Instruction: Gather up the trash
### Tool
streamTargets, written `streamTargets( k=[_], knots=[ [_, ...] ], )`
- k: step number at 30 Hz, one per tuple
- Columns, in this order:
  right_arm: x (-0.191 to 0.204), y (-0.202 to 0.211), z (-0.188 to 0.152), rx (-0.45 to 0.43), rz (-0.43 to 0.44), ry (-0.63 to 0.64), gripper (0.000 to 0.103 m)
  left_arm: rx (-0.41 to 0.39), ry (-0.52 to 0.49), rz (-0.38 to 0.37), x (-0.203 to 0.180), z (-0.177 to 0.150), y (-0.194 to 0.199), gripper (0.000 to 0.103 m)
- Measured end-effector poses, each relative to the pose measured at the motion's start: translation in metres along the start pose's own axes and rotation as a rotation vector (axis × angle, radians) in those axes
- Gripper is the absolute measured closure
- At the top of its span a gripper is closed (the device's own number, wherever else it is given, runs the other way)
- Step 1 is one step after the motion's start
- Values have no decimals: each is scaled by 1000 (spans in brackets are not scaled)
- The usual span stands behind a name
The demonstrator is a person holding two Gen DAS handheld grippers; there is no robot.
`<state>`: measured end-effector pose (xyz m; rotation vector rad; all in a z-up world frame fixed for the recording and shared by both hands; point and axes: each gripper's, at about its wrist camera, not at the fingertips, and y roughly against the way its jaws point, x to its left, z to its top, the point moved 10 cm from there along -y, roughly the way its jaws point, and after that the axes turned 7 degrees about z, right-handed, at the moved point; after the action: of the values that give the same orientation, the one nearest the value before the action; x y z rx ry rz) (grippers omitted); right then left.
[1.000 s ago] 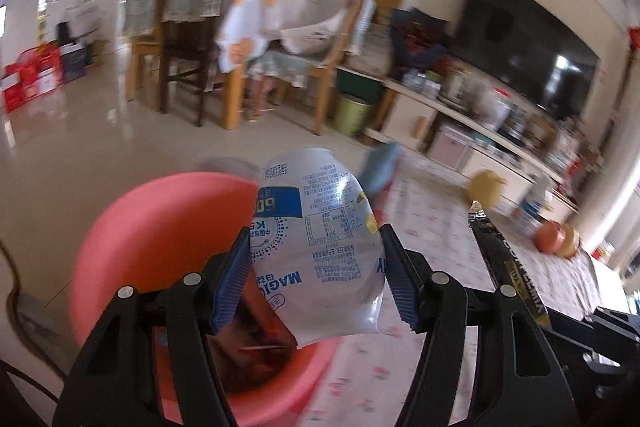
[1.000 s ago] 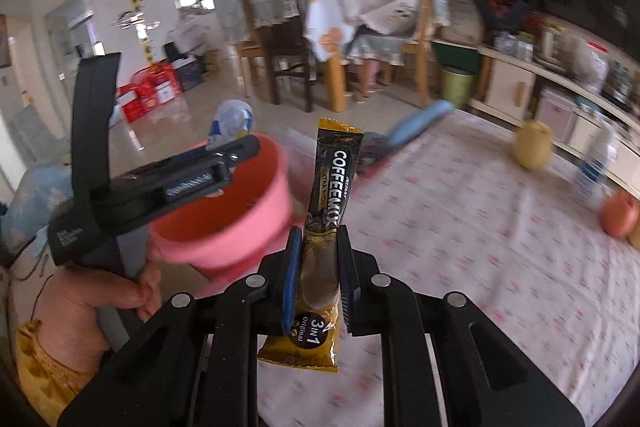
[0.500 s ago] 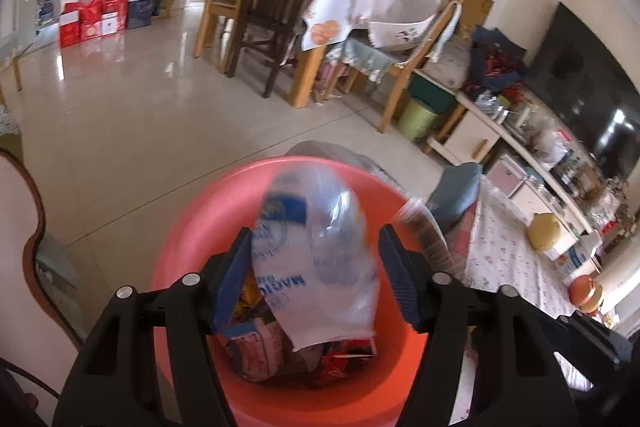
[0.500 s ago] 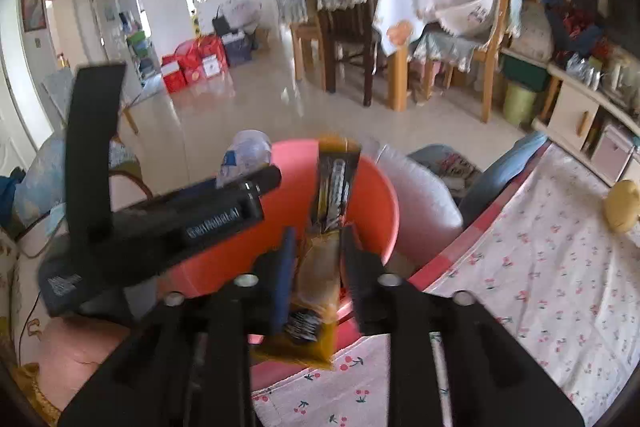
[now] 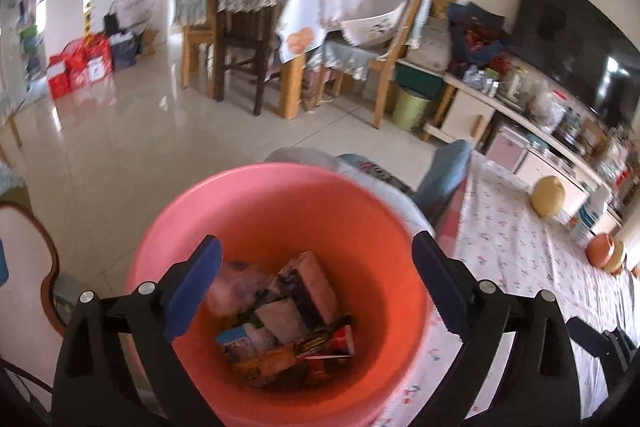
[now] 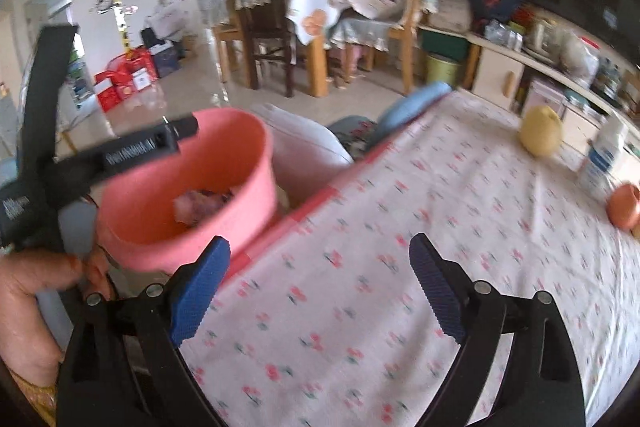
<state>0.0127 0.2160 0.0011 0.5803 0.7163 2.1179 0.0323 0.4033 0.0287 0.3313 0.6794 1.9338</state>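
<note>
A pink bin (image 5: 280, 211) stands beside the table and holds several wrappers and packets (image 5: 288, 319) at its bottom. My left gripper (image 5: 316, 287) hangs open and empty right above the bin's mouth. In the right wrist view the same bin (image 6: 240, 183) is at the left, with the left gripper (image 6: 120, 155) over it. My right gripper (image 6: 320, 287) is open and empty above the flowered tablecloth (image 6: 420, 227), just right of the bin.
On the table's far side stand a yellow round object (image 6: 540, 137), a white bottle (image 6: 604, 159) and an orange round object (image 6: 626, 207). A blue cushion (image 6: 416, 103) lies at the table's end. Chairs and a dining table (image 5: 280, 39) stand behind.
Both grippers have opened. The clear plastic bag left the left gripper and the coffee sachet left the right gripper, over the pink bin. The right gripper has swung back over the table.
</note>
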Motion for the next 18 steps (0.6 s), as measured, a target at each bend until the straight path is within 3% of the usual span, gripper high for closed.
streamTargets(
  k=[18],
  knots=[
    [-89,76,-59,-31,-143,-153,9,-122,-244,-187,-131,-28,58,4]
  ],
)
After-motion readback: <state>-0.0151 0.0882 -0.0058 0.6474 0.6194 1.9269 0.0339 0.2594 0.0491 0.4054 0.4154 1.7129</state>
